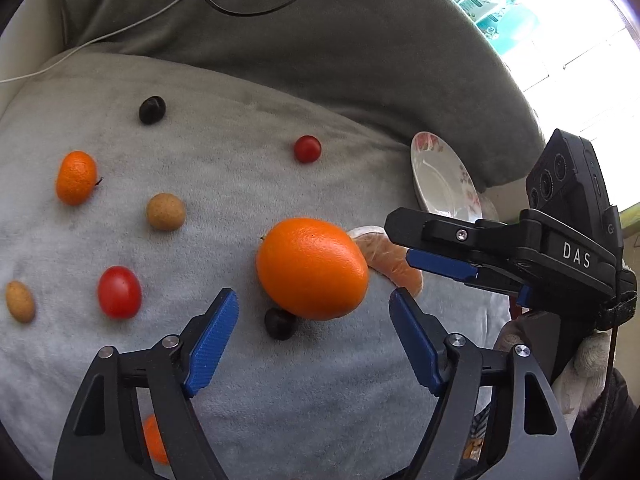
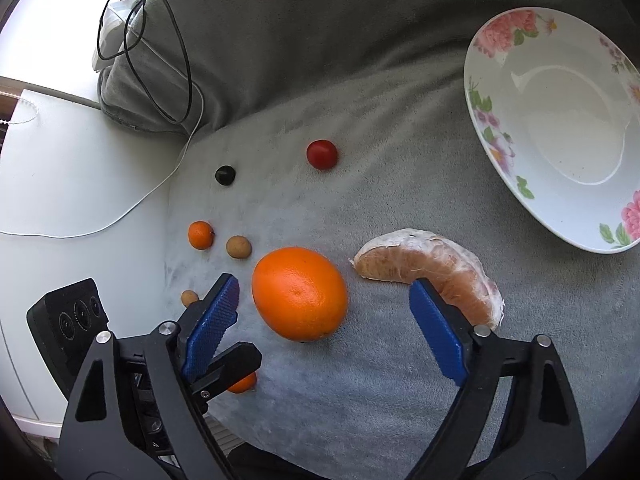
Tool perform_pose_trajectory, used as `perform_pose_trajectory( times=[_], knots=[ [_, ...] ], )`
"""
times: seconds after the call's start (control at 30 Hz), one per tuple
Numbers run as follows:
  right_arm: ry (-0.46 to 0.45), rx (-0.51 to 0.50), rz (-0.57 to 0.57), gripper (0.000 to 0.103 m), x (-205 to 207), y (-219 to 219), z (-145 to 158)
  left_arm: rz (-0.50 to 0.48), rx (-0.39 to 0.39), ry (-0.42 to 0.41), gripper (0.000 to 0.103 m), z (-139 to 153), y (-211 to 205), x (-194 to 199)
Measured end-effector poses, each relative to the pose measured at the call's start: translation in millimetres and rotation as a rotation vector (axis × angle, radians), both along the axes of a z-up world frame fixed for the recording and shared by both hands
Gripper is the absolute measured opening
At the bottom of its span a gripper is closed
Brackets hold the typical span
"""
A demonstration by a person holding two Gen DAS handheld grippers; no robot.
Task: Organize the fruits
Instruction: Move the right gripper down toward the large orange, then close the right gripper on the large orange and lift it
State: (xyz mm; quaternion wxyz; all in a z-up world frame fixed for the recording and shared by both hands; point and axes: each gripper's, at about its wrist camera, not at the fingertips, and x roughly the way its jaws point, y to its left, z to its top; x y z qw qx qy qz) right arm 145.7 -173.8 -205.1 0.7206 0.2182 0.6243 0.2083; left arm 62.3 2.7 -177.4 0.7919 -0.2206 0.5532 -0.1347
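A large orange lies on a grey blanket, with a peeled citrus segment just right of it. My left gripper is open, its jaws on either side of the orange's near edge, not touching it. My right gripper is open too, just short of the orange and the segment; in the left wrist view it reaches in from the right. Small fruits lie around: a dark grape, cherry tomatoes, a kumquat, a longan. A flowered plate stands empty at right.
A darker grey cushion rises behind the blanket. Cables lie at the back left over a white surface. More small fruits lie at left: another longan, a grape, a tomato.
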Motion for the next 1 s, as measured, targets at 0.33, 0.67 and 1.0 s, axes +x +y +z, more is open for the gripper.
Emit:
perform_pose_trajectory(
  times=[0.33,0.67,1.0],
  knots=[
    [0.089,0.070,-0.005,0.083,11,9,-20,-0.017,-0.034,0.035,0.070,-13,-5,9],
    [0.133,0.085,-0.012,0.079,19,22,-38,-0.019,-0.047,0.059,0.066,-22,-5,14],
    [0.165,0.110,0.007,0.069,20,28,-45,-0.015,-0.065,0.075,0.064,-27,-5,18]
  ],
)
